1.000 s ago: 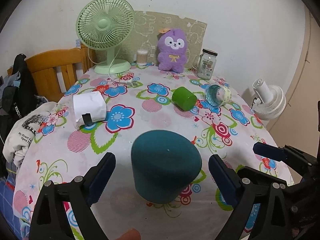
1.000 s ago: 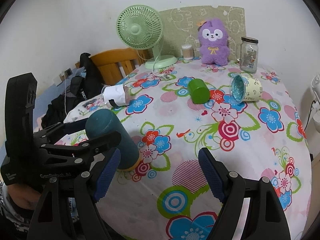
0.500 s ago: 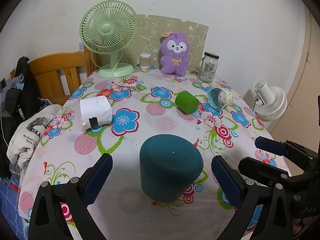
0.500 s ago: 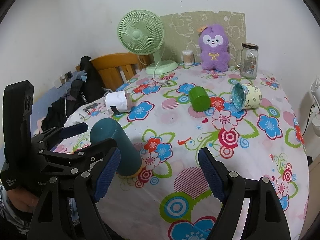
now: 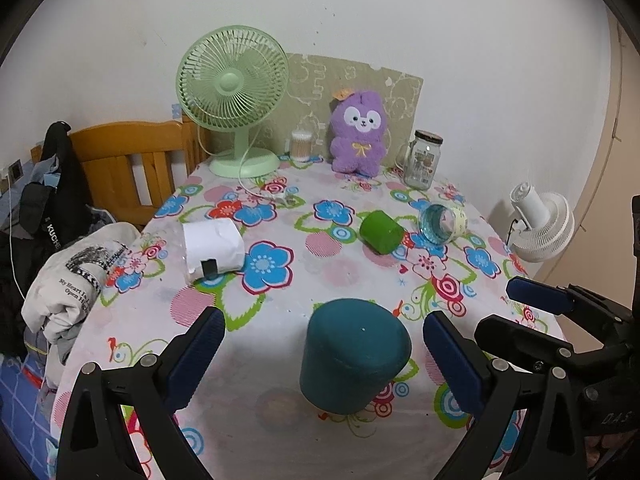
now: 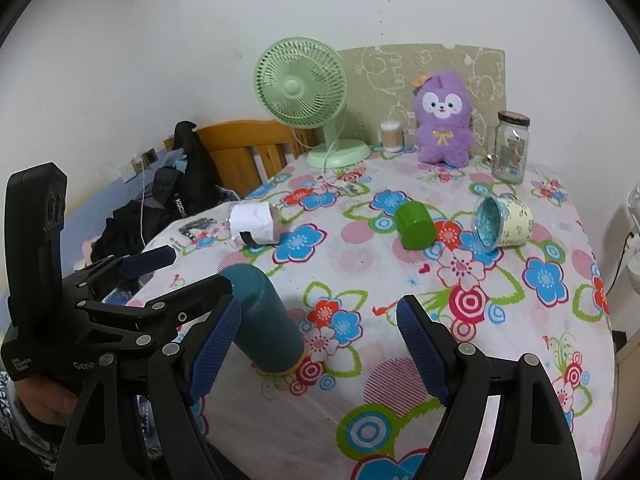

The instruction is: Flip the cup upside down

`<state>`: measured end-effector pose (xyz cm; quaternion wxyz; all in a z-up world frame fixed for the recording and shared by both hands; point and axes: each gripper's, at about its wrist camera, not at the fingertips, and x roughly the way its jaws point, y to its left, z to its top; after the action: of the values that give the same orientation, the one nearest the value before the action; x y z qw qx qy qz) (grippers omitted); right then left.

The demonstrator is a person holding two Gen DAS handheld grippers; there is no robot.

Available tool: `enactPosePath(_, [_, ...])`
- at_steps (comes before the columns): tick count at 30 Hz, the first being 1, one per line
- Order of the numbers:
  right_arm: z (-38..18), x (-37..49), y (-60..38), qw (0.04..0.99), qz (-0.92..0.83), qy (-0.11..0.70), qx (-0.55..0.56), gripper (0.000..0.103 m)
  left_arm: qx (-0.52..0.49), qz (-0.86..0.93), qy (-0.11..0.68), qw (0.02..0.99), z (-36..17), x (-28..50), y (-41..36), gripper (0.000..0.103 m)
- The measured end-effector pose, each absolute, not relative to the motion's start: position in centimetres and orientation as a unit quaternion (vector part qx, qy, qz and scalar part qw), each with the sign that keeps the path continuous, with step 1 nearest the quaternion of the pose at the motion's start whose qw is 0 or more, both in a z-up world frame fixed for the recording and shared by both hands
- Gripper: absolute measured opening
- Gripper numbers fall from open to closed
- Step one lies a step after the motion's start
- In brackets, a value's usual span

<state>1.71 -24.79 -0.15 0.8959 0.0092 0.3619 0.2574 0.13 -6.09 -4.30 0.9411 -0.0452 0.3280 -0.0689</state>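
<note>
A dark teal cup [image 5: 354,356] stands upside down on the flowered tablecloth [image 5: 280,312], its closed base up. It also shows in the right wrist view [image 6: 266,324]. My left gripper [image 5: 324,356] is open, its blue pads wide on either side of the cup and not touching it. My right gripper [image 6: 318,344] is open and empty, to the right of the teal cup. A green cup [image 5: 380,232] and a pale patterned cup [image 5: 442,224] lie on their sides further back.
A white paper-wrapped jar [image 5: 212,248] lies at the left. A green fan [image 5: 234,92], a purple plush [image 5: 360,136], a cotton-swab tub [image 5: 301,146] and a glass jar [image 5: 424,160] stand along the back. Clothes [image 5: 76,272] hang off the table's left edge by a wooden chair [image 5: 132,160].
My left gripper has drawn back and up from the teal cup, its jaws open wide. My right gripper has pulled back a little. The cup has stayed put.
</note>
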Motion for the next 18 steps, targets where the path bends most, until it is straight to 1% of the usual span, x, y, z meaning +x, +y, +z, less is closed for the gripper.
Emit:
enactPosePath(16, [2.8,0.8,-23.5,0.915,0.245,0.32,0.0,0.082,-0.061,-0.052,0.28,0.957,-2.0,-1.4,-4.0,0.103])
enactPosePath(18, [2.9,0.8,-23.5,0.917,0.243,0.317,0.002,0.084,-0.062,-0.049,0.276,0.958,-1.8,-1.6,-3.8,0.103])
